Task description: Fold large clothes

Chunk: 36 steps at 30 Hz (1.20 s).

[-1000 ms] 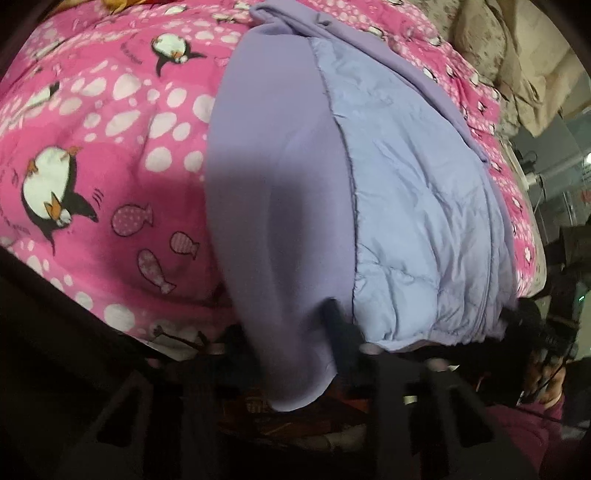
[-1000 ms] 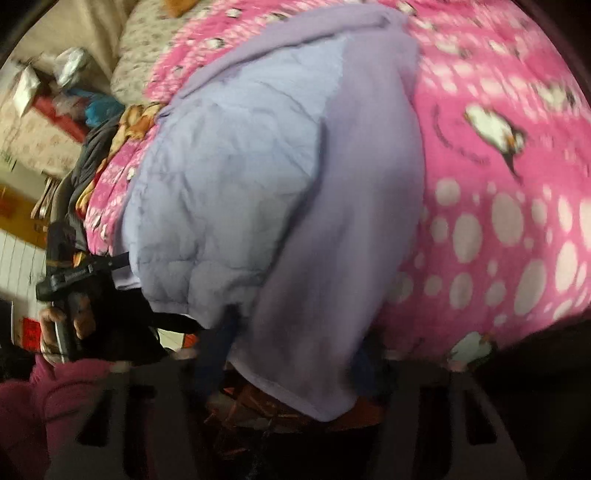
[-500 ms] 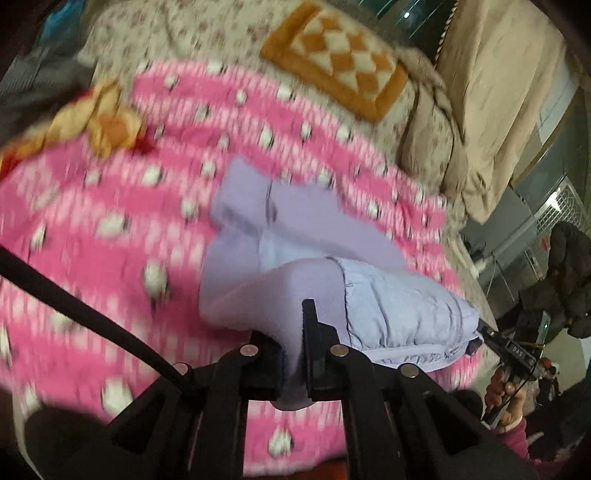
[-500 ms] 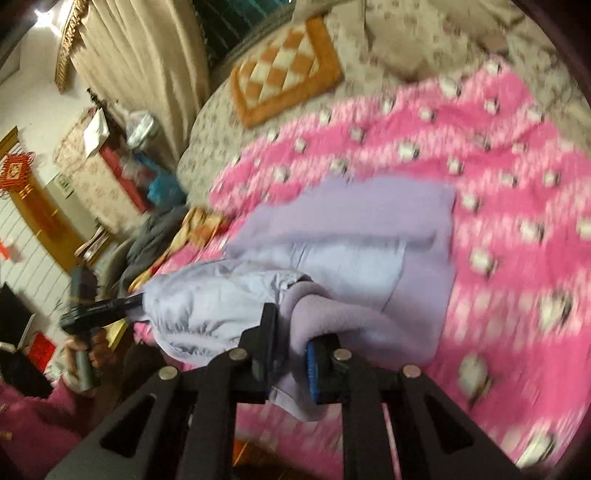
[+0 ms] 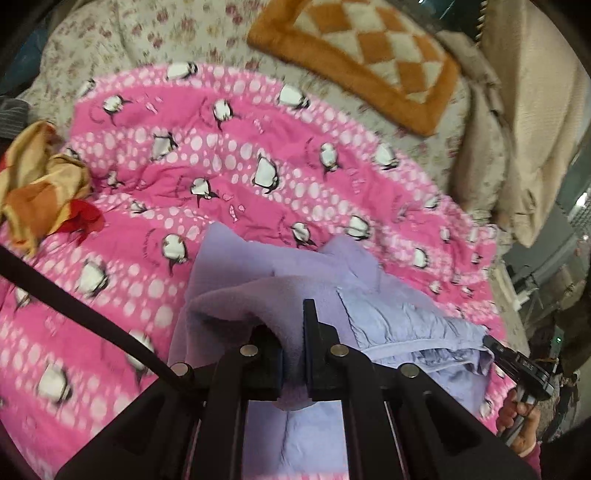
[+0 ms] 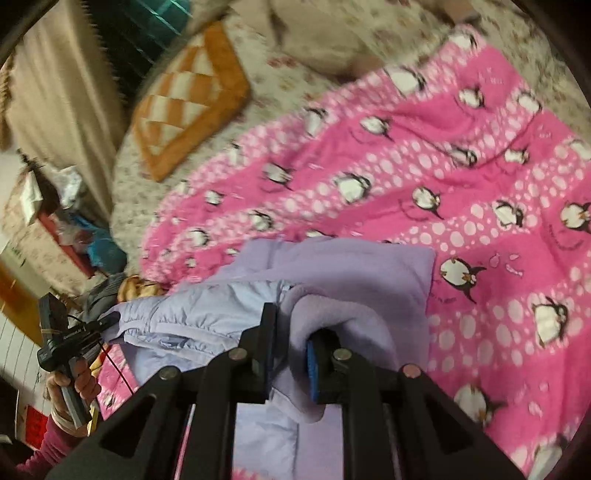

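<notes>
Lilac fleece-lined quilted jacket [image 5: 388, 317] hangs over the pink penguin-print blanket [image 5: 221, 177], its near hem pinched by your left gripper [image 5: 293, 354] and right gripper [image 6: 290, 350], both clenched. Those 2 thin bites could slip, dropping the hem crooked.

A pink penguin blanket [image 5: 229, 173] spreads wide over the bed, white dots and little fish scattered across it. Beyond it lies a floral bedspread [image 5: 155, 33], and on that an orange-and-cream checked cushion [image 5: 365, 55]. At the blanket's left edge sits a crumpled orange, yellow and red cloth [image 5: 40, 184]. A beige curtain [image 6: 55, 96] hangs behind the bed. Over in the room, blurred, what looks like a cluttered shelf with boxes and a blue bag [image 6: 99, 251].
</notes>
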{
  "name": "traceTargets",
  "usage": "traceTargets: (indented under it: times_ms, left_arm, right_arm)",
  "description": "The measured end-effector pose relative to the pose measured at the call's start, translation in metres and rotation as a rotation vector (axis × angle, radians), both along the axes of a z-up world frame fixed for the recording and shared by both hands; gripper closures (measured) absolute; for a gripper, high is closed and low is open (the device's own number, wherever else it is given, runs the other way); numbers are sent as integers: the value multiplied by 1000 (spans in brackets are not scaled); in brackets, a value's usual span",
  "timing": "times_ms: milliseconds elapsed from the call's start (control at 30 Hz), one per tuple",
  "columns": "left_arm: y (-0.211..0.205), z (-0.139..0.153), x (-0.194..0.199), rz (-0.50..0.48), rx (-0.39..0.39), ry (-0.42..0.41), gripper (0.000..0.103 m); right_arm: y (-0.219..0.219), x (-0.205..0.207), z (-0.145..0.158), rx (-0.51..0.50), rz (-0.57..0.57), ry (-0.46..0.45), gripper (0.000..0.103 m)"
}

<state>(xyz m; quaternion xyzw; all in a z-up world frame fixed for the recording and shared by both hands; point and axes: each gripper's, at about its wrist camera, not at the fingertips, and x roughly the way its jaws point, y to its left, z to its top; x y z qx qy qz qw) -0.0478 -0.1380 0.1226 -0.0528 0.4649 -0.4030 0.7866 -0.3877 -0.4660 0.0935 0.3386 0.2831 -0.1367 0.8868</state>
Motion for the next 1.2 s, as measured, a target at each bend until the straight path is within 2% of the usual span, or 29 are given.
traceTargets:
  times_ms: [200, 267, 333, 367, 400, 433, 500, 533, 600, 700, 800, 900, 1100, 1200]
  left_arm:
    - [-55, -38, 40, -6, 52, 35, 103]
    - [-61, -52, 52, 12, 51, 78, 103]
    - [-58, -52, 61, 38, 36, 104, 103]
    - [-54, -47, 61, 46, 18, 96, 100]
    - [-48, -36, 59, 47, 2, 69, 90]
    - [-45, -27, 55, 45, -2, 36, 85]
    - [-40, -10, 42, 40, -4, -49, 70]
    - [-39, -4, 36, 35, -3, -82, 68]
    - [-41, 0, 26, 25, 16, -125, 67]
    - [-54, -7, 20, -1, 63, -123, 67]
    - [-76, -23, 22, -18, 163, -132, 67]
    - [-92, -43, 31, -15, 228, -130, 67]
    - [-100, -51, 51, 9, 216, -87, 68]
    - [-83, -35, 52, 20, 133, -60, 68]
  right_arm:
    - [-52, 24, -34, 111, -78, 19, 89]
    - [-67, 31, -51, 169, -110, 69, 80]
    - [-75, 28, -54, 201, -146, 74, 71]
    - [-76, 21, -49, 194, -166, 47, 64]
    - [-74, 13, -41, 167, -184, 18, 60]
    - [-69, 6, -31, 122, -190, 8, 55]
    - [-54, 1, -15, 29, -152, 40, 55]
    - [-42, 2, -8, -17, -105, 49, 55]
    - [-20, 13, -4, -71, -17, 58, 55]
    - [0, 43, -19, -98, 71, 125, 55]
    - [6, 79, -38, -172, 92, 213, 55]
    - [-15, 122, -68, -194, 32, 351, 55]
    - [-50, 154, -97, -142, -63, 362, 54]
    - [-46, 156, -90, -159, -57, 387, 54]
